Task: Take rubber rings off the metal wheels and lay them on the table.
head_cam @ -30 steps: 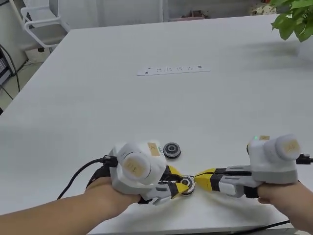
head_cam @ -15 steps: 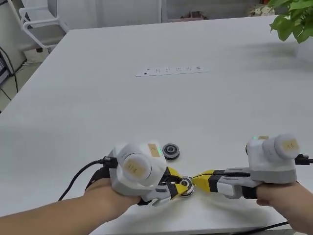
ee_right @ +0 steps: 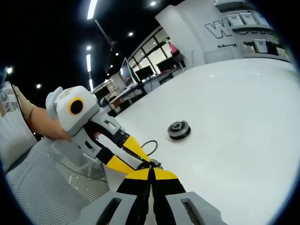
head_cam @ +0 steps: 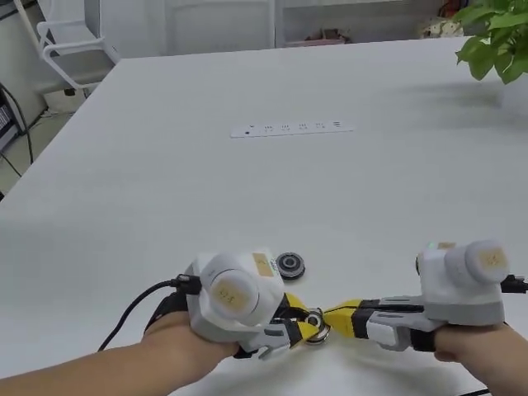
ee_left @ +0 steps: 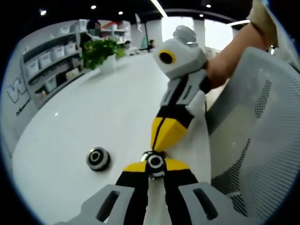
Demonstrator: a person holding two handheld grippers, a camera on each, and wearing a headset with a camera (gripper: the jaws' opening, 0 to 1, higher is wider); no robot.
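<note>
We see left gripper [ee_left: 155,165] pinching metal wheel [ee_left: 155,160] | right gripper [ee_right: 151,171] fingers pressed together beside it | second wheel [head_cam: 289,265] on table [head_cam: 247,181]

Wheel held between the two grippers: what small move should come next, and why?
Probably draw the right gripper slowly back from the left gripper to start peeling. The left gripper's jaws clamp the held wheel on both sides, and the right gripper's shut tips meet its rim, so the grip looks set. Whether they pinch rubber is unclear.

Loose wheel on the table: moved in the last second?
No. The loose wheel sits as before below the socket strip; only the camera shifted.
</note>
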